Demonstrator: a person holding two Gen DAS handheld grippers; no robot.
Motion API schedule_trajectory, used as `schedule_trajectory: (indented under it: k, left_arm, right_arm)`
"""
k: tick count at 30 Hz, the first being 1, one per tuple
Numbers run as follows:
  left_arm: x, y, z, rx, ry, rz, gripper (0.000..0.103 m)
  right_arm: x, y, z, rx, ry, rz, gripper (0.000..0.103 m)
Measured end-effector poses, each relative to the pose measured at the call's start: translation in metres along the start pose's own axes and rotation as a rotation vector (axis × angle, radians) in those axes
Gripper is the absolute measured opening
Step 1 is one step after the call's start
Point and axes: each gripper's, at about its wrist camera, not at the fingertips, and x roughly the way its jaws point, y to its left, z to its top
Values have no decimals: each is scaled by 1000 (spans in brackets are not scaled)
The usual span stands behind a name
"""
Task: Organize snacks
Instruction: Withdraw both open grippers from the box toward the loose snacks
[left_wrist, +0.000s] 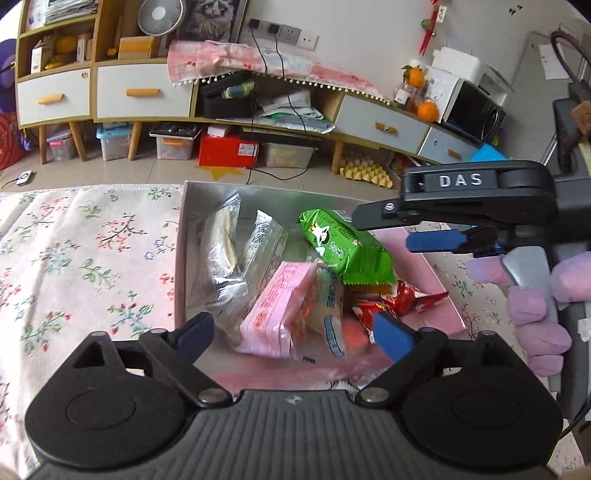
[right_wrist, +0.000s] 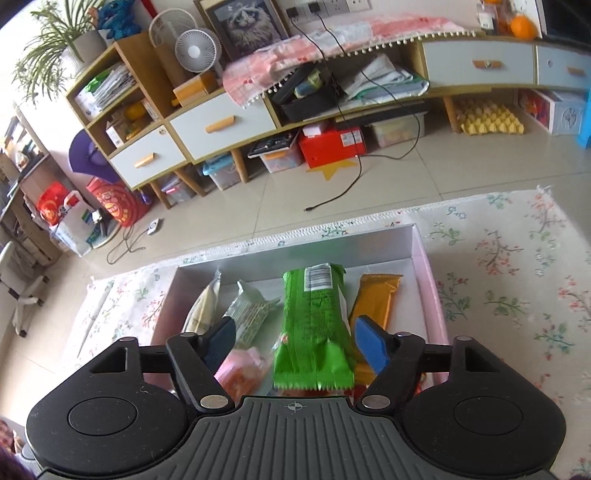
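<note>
Pink-walled and shallow, the box (right_wrist: 430, 280) is sitting on a floral cloth (left_wrist: 85, 258) and is holding the snacks. A green packet (right_wrist: 316, 325) is lying lengthwise in it between the blue pads of the right hand-held gripper (right_wrist: 297, 345), whose jaws are standing apart and are not pressing on it; an orange bar (right_wrist: 373, 295) is lying just beside it. The left hand-held gripper (left_wrist: 293, 332) is hanging wide open over a pink packet (left_wrist: 275, 314) (its pads are touching nothing), with a red wrapper (left_wrist: 399, 299) near it. A gloved hand (left_wrist: 532, 306) is gripping the right tool's handle.
</note>
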Motion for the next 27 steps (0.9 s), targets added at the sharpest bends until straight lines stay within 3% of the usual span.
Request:
schedule_trajectory:
  k: [6, 14, 19, 27]
  left_arm:
    - [-15, -4, -1, 30, 14, 42, 102]
    - [-36, -1, -18, 60, 61, 99, 102]
    - [-45, 3, -28, 50, 79, 142, 102]
    - [-60, 13, -46, 2, 76, 152, 102]
  right_arm:
    - [-22, 11, -14, -39, -5, -42, 83]
    - [-51, 20, -38, -51, -7, -36, 89]
    - [-66, 27, -54, -64, -4, -35, 89]
    - [-86, 38, -81, -88, -12, -31, 89]
